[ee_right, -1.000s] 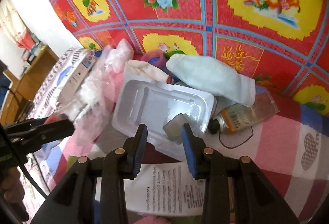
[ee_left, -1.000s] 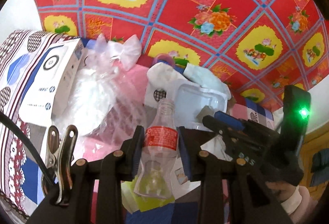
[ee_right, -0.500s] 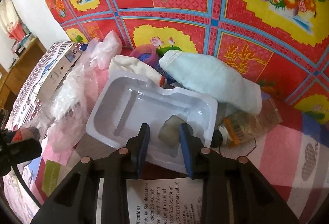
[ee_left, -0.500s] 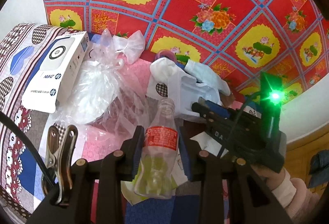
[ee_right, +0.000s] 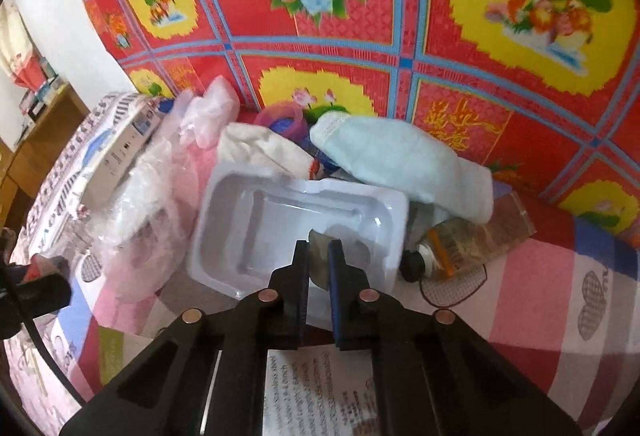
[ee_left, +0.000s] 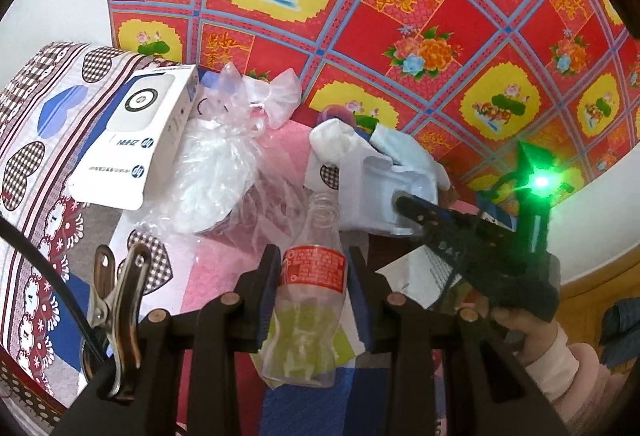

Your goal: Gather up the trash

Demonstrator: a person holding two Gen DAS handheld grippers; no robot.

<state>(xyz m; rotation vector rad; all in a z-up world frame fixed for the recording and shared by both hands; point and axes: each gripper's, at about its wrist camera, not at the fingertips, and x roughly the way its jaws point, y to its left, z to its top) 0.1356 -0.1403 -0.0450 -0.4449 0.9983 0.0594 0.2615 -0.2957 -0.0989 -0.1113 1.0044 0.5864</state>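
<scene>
Now my left hand-held gripper [ee_left: 312,294] is clenched on an empty clear plastic bottle [ee_left: 308,300] with a red label and no cap. The blue pads press the labelled waist from both sides. The bottle stands roughly upright in the grip, its long axis running away from the camera, open neck toward the wall cloth, base toward me, raised over the patterned bedspread [ee_left: 36,164].

My right hand-held gripper [ee_right: 319,268] angles down toward the bed, and its jaws are closing on a small grey-green crumpled scrap [ee_right: 318,260] that lies in the near corner of a white plastic blister tray [ee_right: 256,220]; the scrap sits between the pads and they look to be touching it. In the left wrist view that gripper [ee_left: 404,202] reaches in from the right, with my hand [ee_left: 520,324] and a pale cuff behind it.

The tray lies flat on the bed, hollow side up. Just behind it is a pale blue towel [ee_right: 400,164]; beside it on the right lies a clear bottle with a dark cap [ee_right: 464,240]. To the left are crumpled clear plastic bags [ee_left: 224,164] and a white box [ee_left: 136,140]. A printed leaflet [ee_right: 312,388] lies under my right gripper.
</scene>
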